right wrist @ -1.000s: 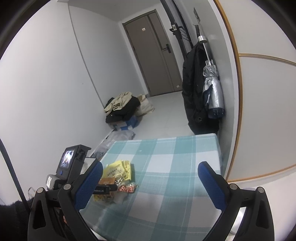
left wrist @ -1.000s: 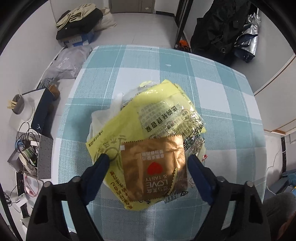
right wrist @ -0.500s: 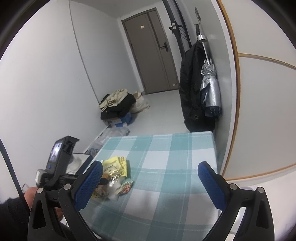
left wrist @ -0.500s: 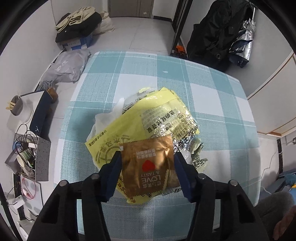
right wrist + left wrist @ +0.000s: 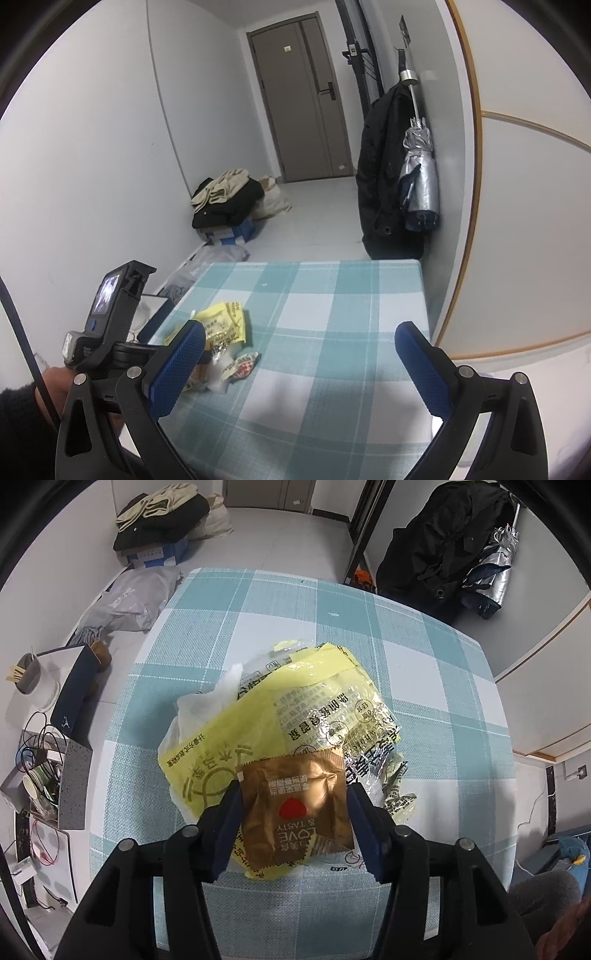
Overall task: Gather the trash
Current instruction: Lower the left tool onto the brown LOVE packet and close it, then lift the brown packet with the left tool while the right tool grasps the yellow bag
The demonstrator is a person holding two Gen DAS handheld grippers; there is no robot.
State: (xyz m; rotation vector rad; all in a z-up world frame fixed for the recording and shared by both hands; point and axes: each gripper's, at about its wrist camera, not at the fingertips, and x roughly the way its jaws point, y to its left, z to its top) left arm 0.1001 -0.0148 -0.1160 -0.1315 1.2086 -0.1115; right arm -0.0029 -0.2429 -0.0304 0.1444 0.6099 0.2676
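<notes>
On the checked tablecloth [image 5: 424,672], near its left edge, the trash lies heaped: a gold sachet [image 5: 295,808] on top of a yellow wrapper [image 5: 258,738] and crumpled white plastic [image 5: 207,709]. The left gripper [image 5: 293,823] has its pads pressed against the sachet's two sides, about half closed. The right gripper [image 5: 299,363] hangs wide open and empty over the cloth's middle. The step appears to be the pickup; next probably comes a straight lift, keeping the thin sachet from slipping.

Glossy foil sachet [image 5: 295,808], woven checked tablecloth [image 5: 424,686]
</notes>
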